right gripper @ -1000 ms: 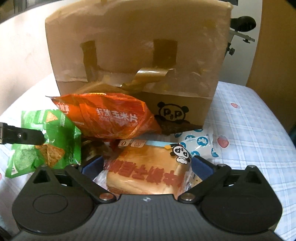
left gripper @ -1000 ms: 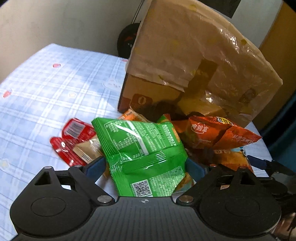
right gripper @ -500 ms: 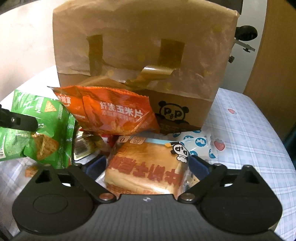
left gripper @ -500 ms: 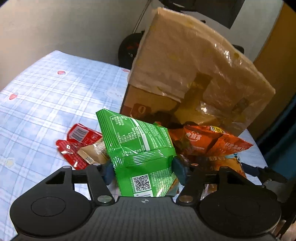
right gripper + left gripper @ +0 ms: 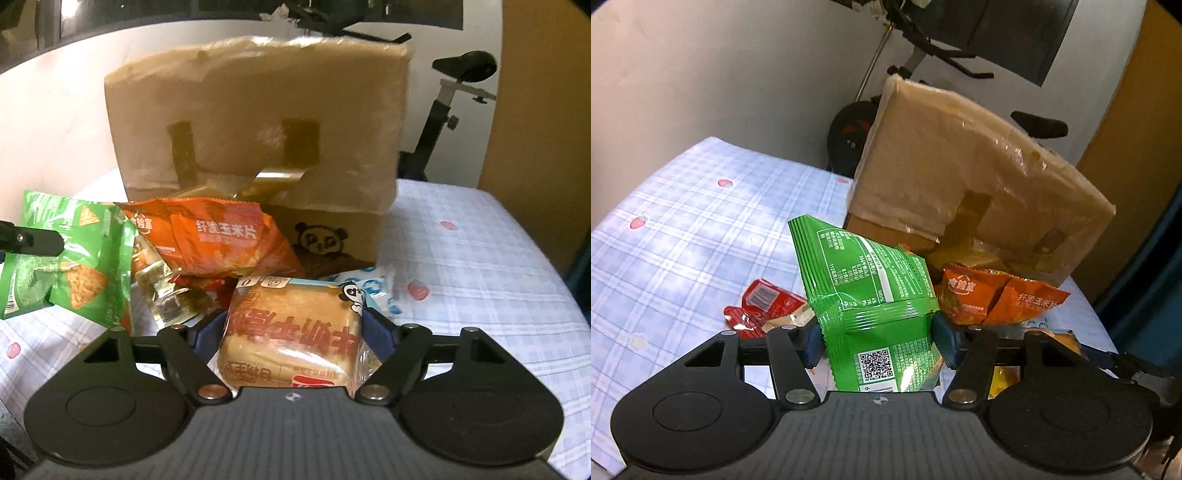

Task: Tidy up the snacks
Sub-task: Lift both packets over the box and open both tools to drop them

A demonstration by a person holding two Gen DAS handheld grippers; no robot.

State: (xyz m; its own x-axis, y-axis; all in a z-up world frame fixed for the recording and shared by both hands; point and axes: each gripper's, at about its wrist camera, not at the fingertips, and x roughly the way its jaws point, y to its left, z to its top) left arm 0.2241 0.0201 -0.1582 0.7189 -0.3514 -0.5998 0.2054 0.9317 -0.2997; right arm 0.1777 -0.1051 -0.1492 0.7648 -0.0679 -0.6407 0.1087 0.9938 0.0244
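Two tongs each gripping a snack, left tongs (image 5: 877,341) holding green chip bag (image 5: 866,295), right tongs (image 5: 293,332) closing onto bread pack (image 5: 291,332), red sachets (image 5: 759,308) only in left view, orange chip bag (image 5: 214,236) against far cardboard box (image 5: 258,122), checked table (image 5: 480,266).

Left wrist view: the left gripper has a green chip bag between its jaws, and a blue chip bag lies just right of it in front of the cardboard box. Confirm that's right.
Not quite. The chip bag to the right is orange, not blue, as the left wrist view shows. The rest holds: the left gripper has the green chip bag between its jaws, in front of the cardboard box.
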